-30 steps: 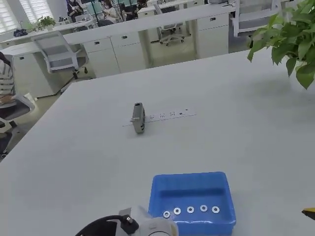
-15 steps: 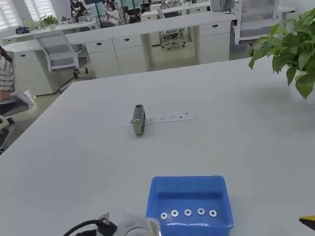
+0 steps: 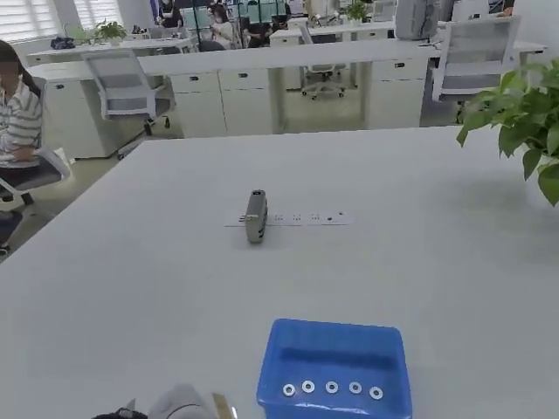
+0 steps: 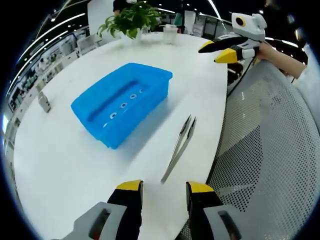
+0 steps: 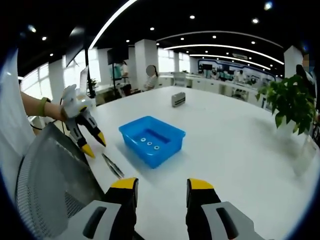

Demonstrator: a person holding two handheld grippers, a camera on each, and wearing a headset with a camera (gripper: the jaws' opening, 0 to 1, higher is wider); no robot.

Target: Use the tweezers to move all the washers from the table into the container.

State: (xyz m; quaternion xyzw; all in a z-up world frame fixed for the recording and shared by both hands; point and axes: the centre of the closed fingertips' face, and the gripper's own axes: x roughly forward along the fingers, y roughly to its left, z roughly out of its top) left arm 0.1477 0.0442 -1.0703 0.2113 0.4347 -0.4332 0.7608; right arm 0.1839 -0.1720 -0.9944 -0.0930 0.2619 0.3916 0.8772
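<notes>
blue container (image 3: pixel 334 326) on table (image 3: pixel 131 279) | five washers (image 3: pixel 332 387) inside, in a row

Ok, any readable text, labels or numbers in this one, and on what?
None legible.
Small marks on the flat strip on the table: too blurred to read.
The blue container, washers and tweezers: no writing visible.

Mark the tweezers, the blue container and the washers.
tweezers (image 4: pixel 179 146): left gripper view, halfway along the arms.
blue container (image 3: pixel 336 356): head view, bare inner surface behind the row of washers.
washers (image 3: pixel 332 387): head view, middle washer of the row inside the container.
</notes>
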